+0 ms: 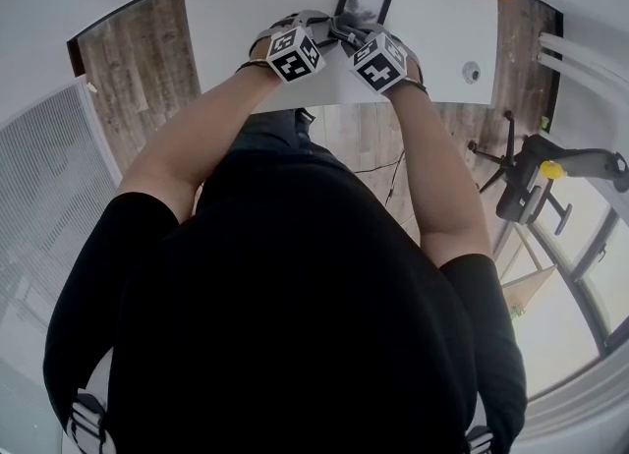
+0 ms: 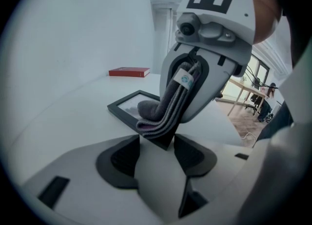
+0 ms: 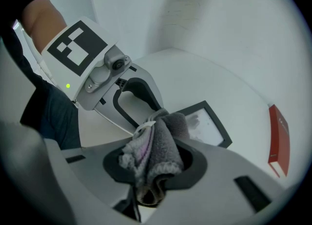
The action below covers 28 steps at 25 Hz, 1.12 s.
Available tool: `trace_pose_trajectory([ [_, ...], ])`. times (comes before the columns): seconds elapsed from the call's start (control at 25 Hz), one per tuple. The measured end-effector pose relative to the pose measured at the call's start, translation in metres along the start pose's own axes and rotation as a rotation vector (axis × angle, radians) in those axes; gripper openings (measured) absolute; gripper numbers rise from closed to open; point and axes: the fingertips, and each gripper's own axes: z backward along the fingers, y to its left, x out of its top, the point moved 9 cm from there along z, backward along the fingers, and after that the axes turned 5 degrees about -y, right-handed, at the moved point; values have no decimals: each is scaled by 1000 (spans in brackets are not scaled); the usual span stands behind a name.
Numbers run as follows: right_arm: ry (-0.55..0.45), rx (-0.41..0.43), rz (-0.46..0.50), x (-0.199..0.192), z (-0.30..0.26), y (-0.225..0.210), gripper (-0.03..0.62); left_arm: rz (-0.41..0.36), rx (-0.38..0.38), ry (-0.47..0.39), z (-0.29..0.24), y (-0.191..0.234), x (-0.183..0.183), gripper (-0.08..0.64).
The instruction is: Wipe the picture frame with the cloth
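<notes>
One red book (image 3: 279,141) beyond picture frame (image 3: 207,124)

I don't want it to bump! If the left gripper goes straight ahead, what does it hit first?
Probably the picture frame: its near corner lies right ahead of the open left gripper, under the cloth. Depth is unclear.

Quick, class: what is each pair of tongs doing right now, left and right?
Left tongs: open, corner of the black rectangular picture frame between the tips, not clamped.
Right tongs: shut on the folded grey fleece cloth.
</notes>
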Motion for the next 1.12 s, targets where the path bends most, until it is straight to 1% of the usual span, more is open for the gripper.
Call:
trace_pose_trajectory([
  [0.24,-9,49,-19,-1,5,0,103,-2,2,-4,0,-1,-1,230],
  [0.4,-50,101,-99,-3,14,-7,103,-22,7,-14,0,-2,-1,225],
  [0.48,-74,97,-120,-3,20,-16,103,-34,13,-22,0,-3,-1,222],
  [0.64,-110,40,-132,3,35,-43,103,-41,17,-29,0,-3,-1,221],
  [0.8,-151,-38,-142,9,47,-70,103,-45,20,-32,0,-4,-1,221],
  [0.88,-155,-81,-138,12,50,-83,103,-49,22,-34,0,-5,-1,221],
  [1.0,-126,-153,-120,14,51,-99,103,-54,24,-39,0,-5,0,219],
  [1.12,-68,-217,-61,16,47,-110,103,-57,25,-41,0,-5,0,219],
])
